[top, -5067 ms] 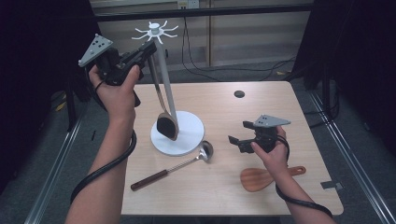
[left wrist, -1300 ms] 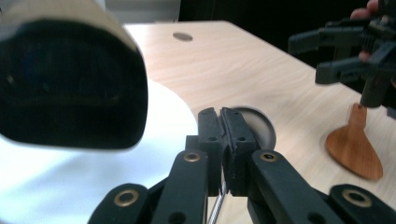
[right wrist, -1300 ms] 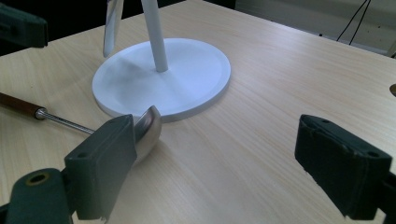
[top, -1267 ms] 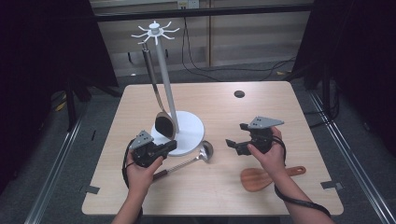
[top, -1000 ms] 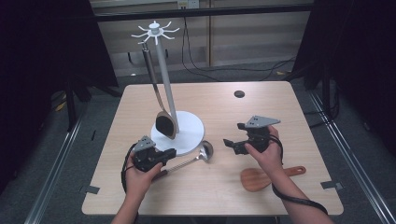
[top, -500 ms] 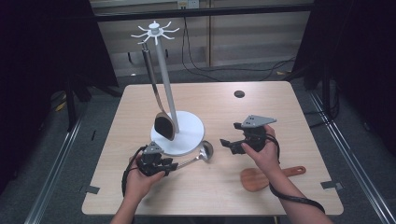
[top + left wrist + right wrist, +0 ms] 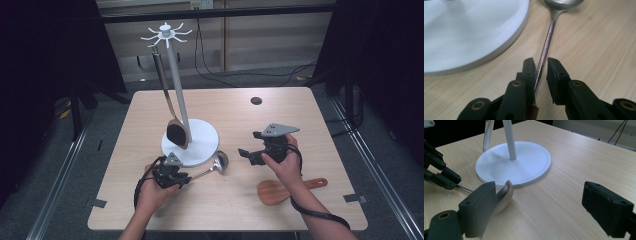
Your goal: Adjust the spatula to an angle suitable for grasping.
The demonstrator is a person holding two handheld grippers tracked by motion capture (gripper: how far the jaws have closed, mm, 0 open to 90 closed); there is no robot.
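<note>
**Left gripper straddles the ladle's steel handle beside the white stand**

The table (image 7: 300, 130) is a rounded-corner slab of pale wood-grain laminate, matt and finely streaked, with a small dark round disc (image 7: 256, 100) set near its far edge. On it stands the utensil stand (image 7: 176, 95): a slim, smooth white pole rising from a broad, flat, round white base (image 7: 202, 137) with a low rounded rim, topped by a ring of short curved white hooks (image 7: 165, 35). From one hook hangs a long-handled spoon-shaped utensil (image 7: 170, 107), its metal shaft ending in a dark, wood-rimmed oval bowl that rests low against the pole above the base.

Near the right front of the table lies a flat reddish-brown wooden spatula (image 7: 280, 191), broad-bladed and smooth, partly under the person's right forearm.

The ladle (image 7: 212, 167) lies flat on the table just beside the base's front edge. Its round bowl is polished, mirror-bright steel; its handle is a thin, straight, shiny rod with a brown grip at the near end.

The left gripper (image 7: 541, 65) is down at the ladle's handle. Its black, blocky, ridged jaws have just been closing and stand narrowly apart with the rod between them; the rod lies against one pad while a gap shows at the other.

The right gripper (image 7: 537, 207) hovers just above the table right of the ladle's bowl, jaws spread wide around nothing.
</note>
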